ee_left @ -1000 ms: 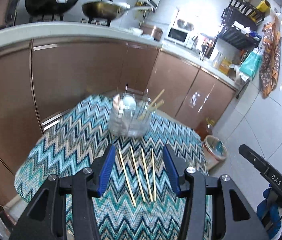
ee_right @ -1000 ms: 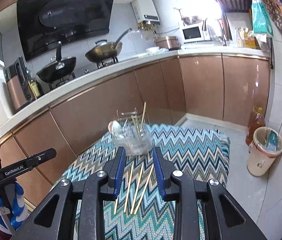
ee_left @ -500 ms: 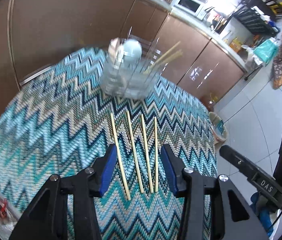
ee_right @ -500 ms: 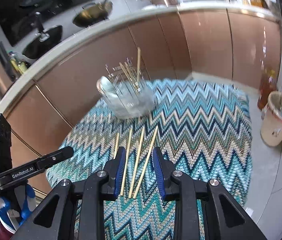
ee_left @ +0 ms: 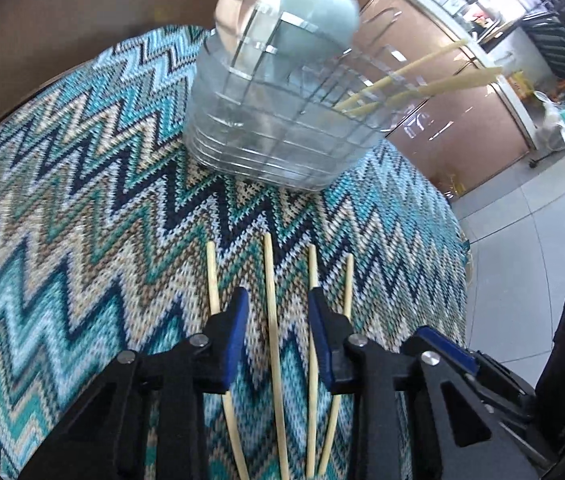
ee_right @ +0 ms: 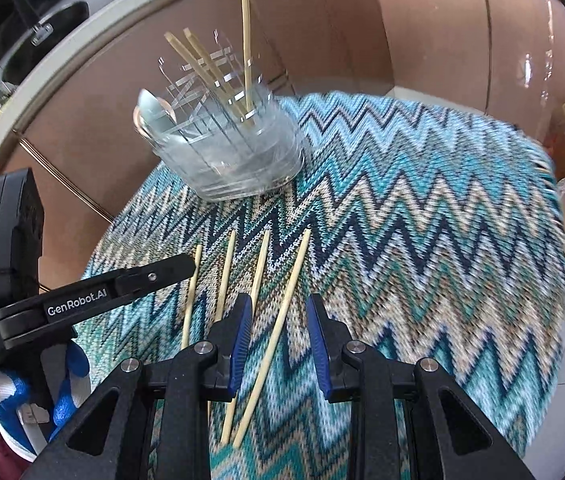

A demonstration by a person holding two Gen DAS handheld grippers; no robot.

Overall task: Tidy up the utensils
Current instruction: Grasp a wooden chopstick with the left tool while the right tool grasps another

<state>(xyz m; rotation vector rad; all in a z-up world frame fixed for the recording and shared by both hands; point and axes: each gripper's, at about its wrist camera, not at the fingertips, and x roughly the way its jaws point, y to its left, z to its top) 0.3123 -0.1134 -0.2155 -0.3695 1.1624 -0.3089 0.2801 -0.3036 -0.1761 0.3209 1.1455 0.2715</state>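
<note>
I have both grippers low over the zigzag cloth (ee_left: 82, 208), and I place everything against the clear utensil holder (ee_left: 278, 120) standing on it by the brown cabinets (ee_right: 422, 28). In that holder lean a few chopsticks (ee_left: 414, 76) on one side, with a pale blue spoon (ee_left: 314, 12) and a pinkish spoon (ee_left: 238, 4) on the other.

Four loose chopsticks lie on the cloth just in front of the holder, side by side and apart from it. My left gripper (ee_left: 278, 340) is closing its jaws — one chopstick (ee_left: 272, 320) runs up the gap between the blue pads without either pad pressing on it, a second (ee_left: 312, 344) sits close against the right pad, and the outer two (ee_left: 212, 276) lie outside the fingers.

My right gripper (ee_right: 278, 340) sits partly open and holds nothing; the rightmost chopstick (ee_right: 282, 324) crosses its gap at a slant, clear of both pads. Whether any fingertips touch the cloth I cannot tell.

From the right wrist I also see the left gripper's black body and a blue-and-white glove (ee_right: 62, 384) holding it — on the near left of the holder.
</note>
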